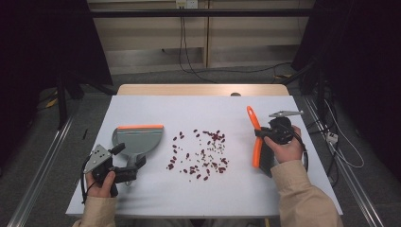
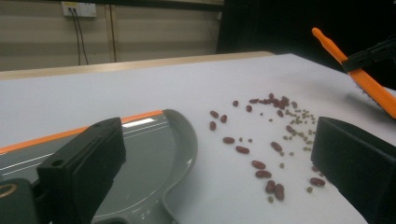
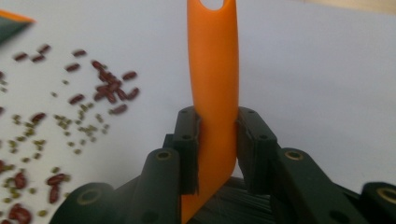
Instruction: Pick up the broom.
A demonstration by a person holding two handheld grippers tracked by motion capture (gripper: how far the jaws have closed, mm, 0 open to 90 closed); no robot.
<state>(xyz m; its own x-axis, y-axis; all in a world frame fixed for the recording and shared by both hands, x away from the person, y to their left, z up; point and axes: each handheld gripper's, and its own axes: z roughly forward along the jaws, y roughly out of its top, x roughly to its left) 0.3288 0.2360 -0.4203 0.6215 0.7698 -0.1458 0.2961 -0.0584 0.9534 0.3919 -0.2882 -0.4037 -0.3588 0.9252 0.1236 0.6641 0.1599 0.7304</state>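
Note:
A grey dustpan (image 1: 138,138) with an orange lip lies flat at the left of the white table top (image 1: 198,196). My left gripper (image 1: 135,165) hovers at its handle end, jaws wide open; the left gripper view shows the dustpan (image 2: 154,158) just ahead of my left gripper (image 2: 219,186). Red beans and small green beans (image 1: 201,151) (image 2: 275,140) (image 3: 70,107) are scattered over the middle. My right gripper (image 1: 261,134) (image 3: 217,144) is shut on the orange brush (image 1: 255,130) (image 3: 212,79) (image 2: 359,79) at its handle and holds it tilted above the table, bristles toward the person.
Behind the white board, the wooden table edge (image 1: 203,90) runs across. Cables (image 1: 189,56) hang from a wall socket and trail over the floor. Metal rails (image 1: 38,165) run along both sides of the table.

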